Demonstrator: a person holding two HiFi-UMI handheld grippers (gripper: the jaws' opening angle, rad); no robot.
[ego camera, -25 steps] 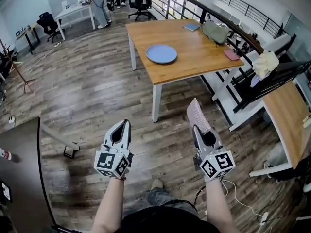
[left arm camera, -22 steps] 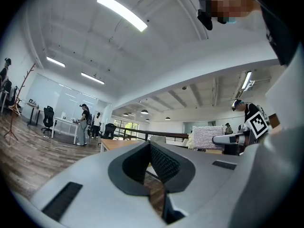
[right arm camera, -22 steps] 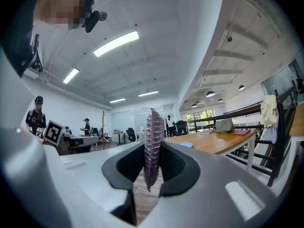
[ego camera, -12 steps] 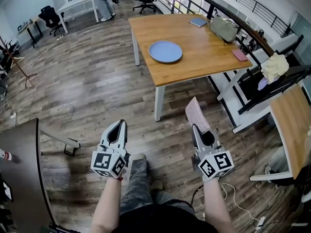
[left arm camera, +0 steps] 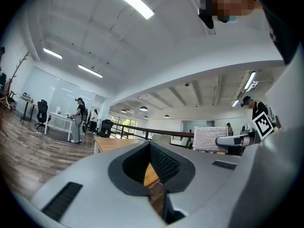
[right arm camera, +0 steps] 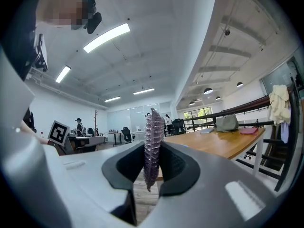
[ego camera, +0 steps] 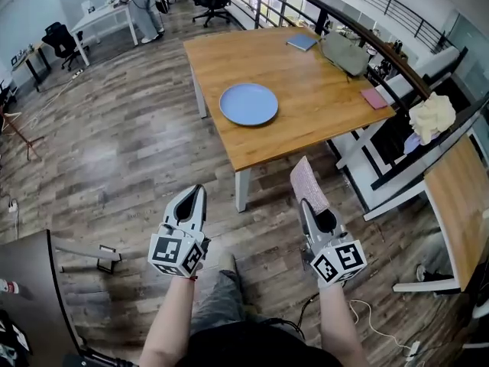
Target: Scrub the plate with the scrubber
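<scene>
A blue plate (ego camera: pixel 249 103) lies near the front edge of a wooden table (ego camera: pixel 321 90) ahead of me. My right gripper (ego camera: pixel 308 202) is shut on a flat grey scrubber (ego camera: pixel 309 183), which sticks up and forward from its jaws; in the right gripper view the scrubber (right arm camera: pixel 153 144) stands edge-on between the pads. My left gripper (ego camera: pixel 196 193) is shut with nothing in it. Both grippers hang over the wood floor, short of the table. From the left gripper view the scrubber (left arm camera: pixel 209 139) shows off to the right.
On the table's far side lie a blue book (ego camera: pixel 302 42), a grey bag (ego camera: pixel 345 54) and a pink item (ego camera: pixel 374 98). A dark railing (ego camera: pixel 367 40) runs behind it. A second desk (ego camera: pixel 454 189) stands at right, a dark tabletop (ego camera: pixel 30 281) at lower left. People stand far back.
The table and plate have drawn closer and shifted left in the head view as I walk forward. Both grippers keep their pose, the scrubber still held.
</scene>
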